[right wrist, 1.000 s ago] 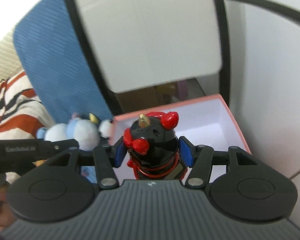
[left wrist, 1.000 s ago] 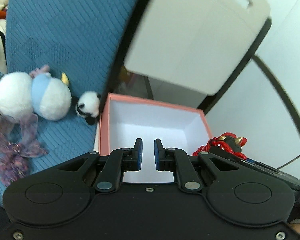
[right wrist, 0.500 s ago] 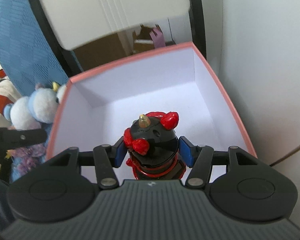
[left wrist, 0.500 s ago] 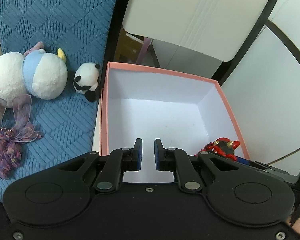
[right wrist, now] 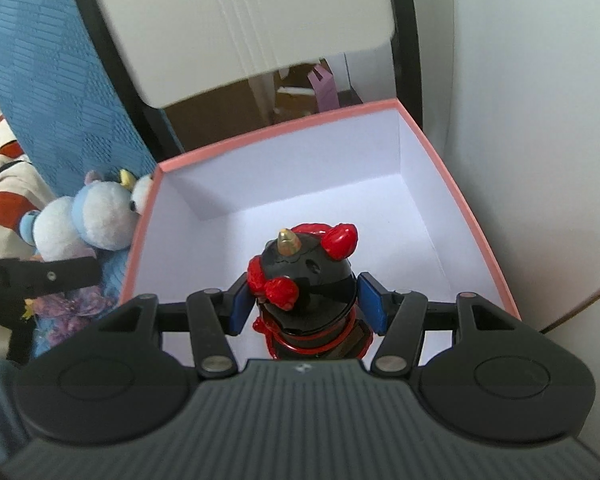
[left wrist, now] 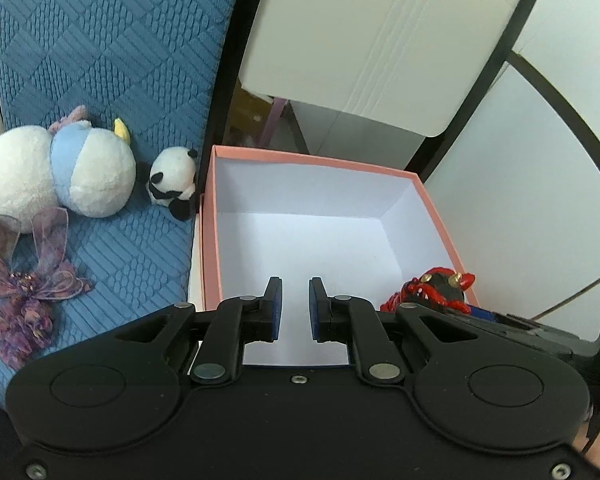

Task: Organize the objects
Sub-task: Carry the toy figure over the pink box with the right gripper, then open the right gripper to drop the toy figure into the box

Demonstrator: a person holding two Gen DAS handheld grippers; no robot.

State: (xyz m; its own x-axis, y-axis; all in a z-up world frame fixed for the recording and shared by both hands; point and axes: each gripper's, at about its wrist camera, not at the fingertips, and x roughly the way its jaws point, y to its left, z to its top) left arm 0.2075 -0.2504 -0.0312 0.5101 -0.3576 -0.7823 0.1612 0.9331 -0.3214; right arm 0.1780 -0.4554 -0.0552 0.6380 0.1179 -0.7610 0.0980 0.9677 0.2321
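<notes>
A pink box with a white inside stands open on a white surface; it also shows in the right wrist view. My right gripper is shut on a black and red horned figurine and holds it over the box's near right part. The figurine shows at the box's right rim in the left wrist view. My left gripper is nearly closed and empty, over the box's near edge.
On the blue quilted cushion left of the box lie a white and blue plush, a small panda plush and a purple ribbon flower. A white chair back with black frame rises behind the box.
The right gripper has carried the figurine forward and down over the box. The left gripper has shifted a little; its jaws are as before.
</notes>
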